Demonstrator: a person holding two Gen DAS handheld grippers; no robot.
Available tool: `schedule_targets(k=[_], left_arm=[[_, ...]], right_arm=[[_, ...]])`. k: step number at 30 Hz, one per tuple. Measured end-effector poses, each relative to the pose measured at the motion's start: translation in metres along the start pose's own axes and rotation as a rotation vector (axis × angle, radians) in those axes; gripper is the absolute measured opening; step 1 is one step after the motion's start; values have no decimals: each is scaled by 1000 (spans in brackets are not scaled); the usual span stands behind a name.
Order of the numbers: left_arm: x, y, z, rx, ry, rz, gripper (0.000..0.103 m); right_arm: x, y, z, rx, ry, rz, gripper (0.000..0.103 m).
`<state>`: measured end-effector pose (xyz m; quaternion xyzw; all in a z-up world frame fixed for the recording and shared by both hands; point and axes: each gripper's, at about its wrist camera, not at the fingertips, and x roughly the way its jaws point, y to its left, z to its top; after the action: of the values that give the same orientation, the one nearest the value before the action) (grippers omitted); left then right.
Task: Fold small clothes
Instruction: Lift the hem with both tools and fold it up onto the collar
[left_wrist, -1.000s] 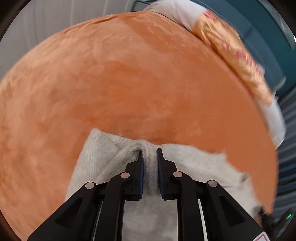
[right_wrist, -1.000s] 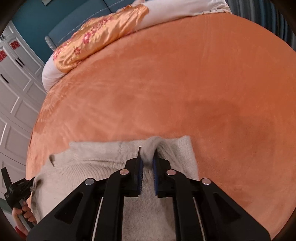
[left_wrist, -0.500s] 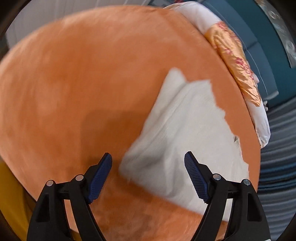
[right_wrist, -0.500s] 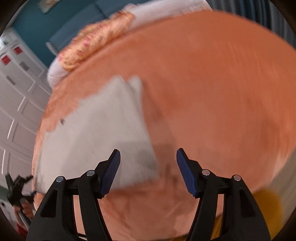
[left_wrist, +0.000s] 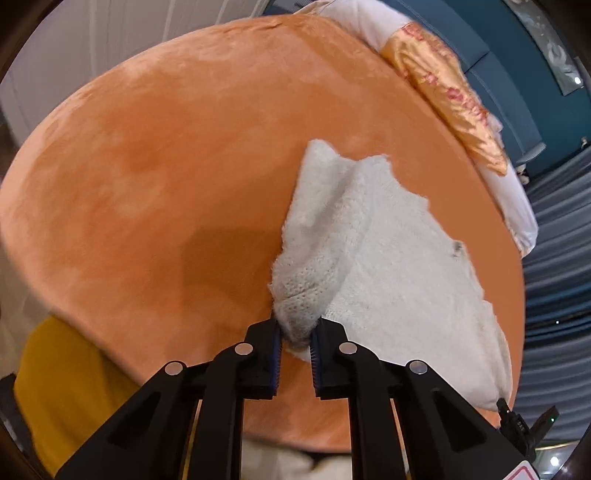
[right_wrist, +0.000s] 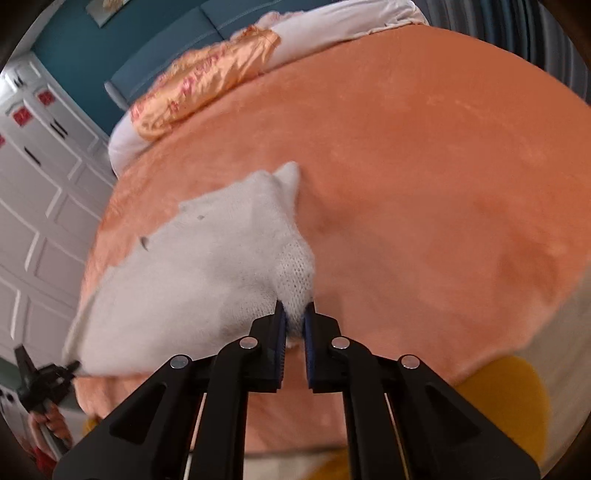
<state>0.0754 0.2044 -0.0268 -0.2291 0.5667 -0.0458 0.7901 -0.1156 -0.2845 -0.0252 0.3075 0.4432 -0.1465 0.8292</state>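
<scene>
Where the blue pads of the left gripper (left_wrist: 296, 338) meet, they pinch a bunched corner of the white knitted garment (left_wrist: 388, 258), the jaws closed on the near left edge of the cloth. The right gripper (right_wrist: 293, 325) is likewise clamped on the garment (right_wrist: 207, 266) at its near right corner, the knit gathered into a small ridge between the pads. From both pinched corners the cloth runs away across the orange blanket (left_wrist: 166, 155), lying mostly flat, with a ragged far edge and a small peak at the far corner. Wide bare orange surface lies to the left of the garment in the left view and to its right in the right view. A gold flowered pillow (right_wrist: 207, 88) lies along the bed's far edge, well apart from the cloth.
</scene>
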Motion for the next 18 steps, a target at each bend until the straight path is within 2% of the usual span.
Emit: schedule_targets(k=[4,6,8,10,11,12,13,14,15,16,18], left_arm=[[17,26,-31,-56,69,30,10],[26,23,-36,-38,62,63,9],[22,17,-36,-16,35,70,16],[10,8,-31,-22,5,54,21],[0,5,-29,-33,-17,33,25],[-14,0,-22,-47,-58,-1,31],[-26,-3,-19,-50,-102,-28,49],[-35,-8,-12,-50,-150,-53,63],[-41,-17,-1,-43,-198,-80,69],[-42,-24,10,-31,-219,-99,74],[-28,-42,38,2,-216,-122,74]], right_arm=[[16,-23,-36,35,108,-40,7],[24,-17,-46,-18,143,-68,7],[26,-3,-43,-92,146,-118,14],[14,7,-36,-130,102,-163,25],[2,13,-29,-152,51,-186,38],[-9,18,-23,-169,-1,-190,45],[-18,24,-15,-184,-51,-177,55],[-22,26,-10,-193,-74,-160,56],[-22,32,1,-202,-89,-128,56],[-17,38,13,-200,-94,-97,56],[-5,46,30,-187,-100,-54,56]])
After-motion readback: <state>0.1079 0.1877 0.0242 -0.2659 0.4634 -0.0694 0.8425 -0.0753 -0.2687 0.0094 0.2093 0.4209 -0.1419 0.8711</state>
